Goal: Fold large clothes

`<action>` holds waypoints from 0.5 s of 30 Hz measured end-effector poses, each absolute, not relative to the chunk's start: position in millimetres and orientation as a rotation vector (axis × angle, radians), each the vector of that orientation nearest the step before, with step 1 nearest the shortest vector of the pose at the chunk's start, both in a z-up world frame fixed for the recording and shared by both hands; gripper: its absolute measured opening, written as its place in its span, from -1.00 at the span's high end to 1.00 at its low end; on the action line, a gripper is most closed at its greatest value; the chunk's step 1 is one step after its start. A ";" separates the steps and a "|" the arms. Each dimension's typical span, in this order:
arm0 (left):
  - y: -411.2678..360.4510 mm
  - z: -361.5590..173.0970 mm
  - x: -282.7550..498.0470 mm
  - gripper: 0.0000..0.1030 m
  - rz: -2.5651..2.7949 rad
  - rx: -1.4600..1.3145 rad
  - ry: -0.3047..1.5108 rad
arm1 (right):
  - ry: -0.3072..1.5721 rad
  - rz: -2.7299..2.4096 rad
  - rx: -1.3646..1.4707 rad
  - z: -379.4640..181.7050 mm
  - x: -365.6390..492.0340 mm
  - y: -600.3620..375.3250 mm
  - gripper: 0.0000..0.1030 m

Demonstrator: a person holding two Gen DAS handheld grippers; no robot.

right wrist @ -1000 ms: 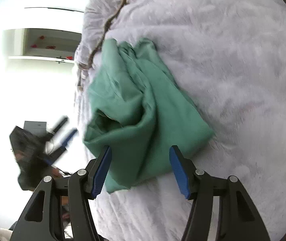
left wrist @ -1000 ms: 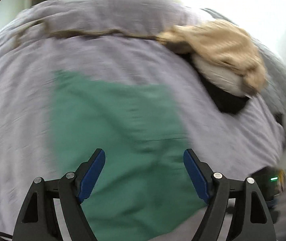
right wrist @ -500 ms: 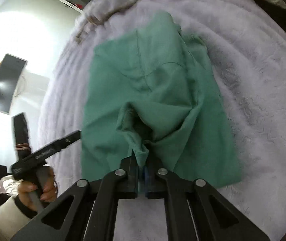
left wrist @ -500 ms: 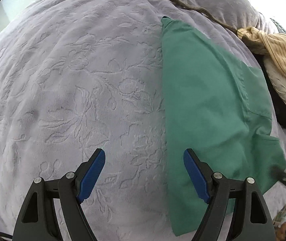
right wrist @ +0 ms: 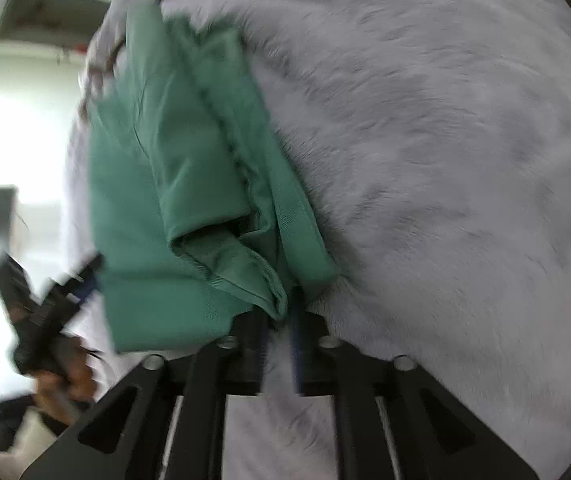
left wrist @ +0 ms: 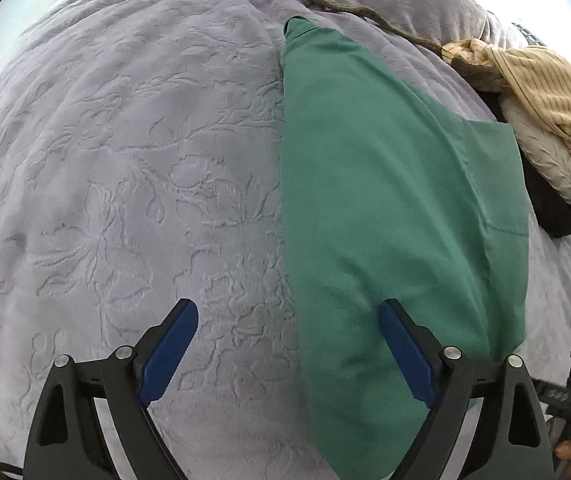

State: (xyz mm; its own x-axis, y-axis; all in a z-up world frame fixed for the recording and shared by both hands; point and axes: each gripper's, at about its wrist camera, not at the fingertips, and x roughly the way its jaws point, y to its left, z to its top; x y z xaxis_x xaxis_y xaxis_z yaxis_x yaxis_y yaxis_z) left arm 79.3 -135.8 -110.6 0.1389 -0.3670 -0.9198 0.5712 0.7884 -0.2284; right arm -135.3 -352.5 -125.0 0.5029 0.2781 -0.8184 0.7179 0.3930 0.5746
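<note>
Garment: folded green cotton garment [left wrist: 397, 208] lies on the lilac embossed bedspread [left wrist: 133, 168], right of its middle.
Right gripper [right wrist: 281, 316]: jaws nearly closed, pinching the garment's near corner, probably to carry a fold.
Left gripper [left wrist: 285, 356]: jaws wide apart, empty, straddling the garment's left edge.
Pile: tan striped cloth [left wrist: 541, 92] beyond the garment.

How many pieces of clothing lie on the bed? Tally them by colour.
Green garment: 1
Tan striped garment: 1
White garment: 1
Black garment: 1
Total: 4, all on the lilac blanket.
</note>
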 end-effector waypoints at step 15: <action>-142.3 -109.0 80.8 -0.80 -0.673 0.195 1.270 | 1.062 -0.321 0.849 -82.3 -2.5 -399.1 0.81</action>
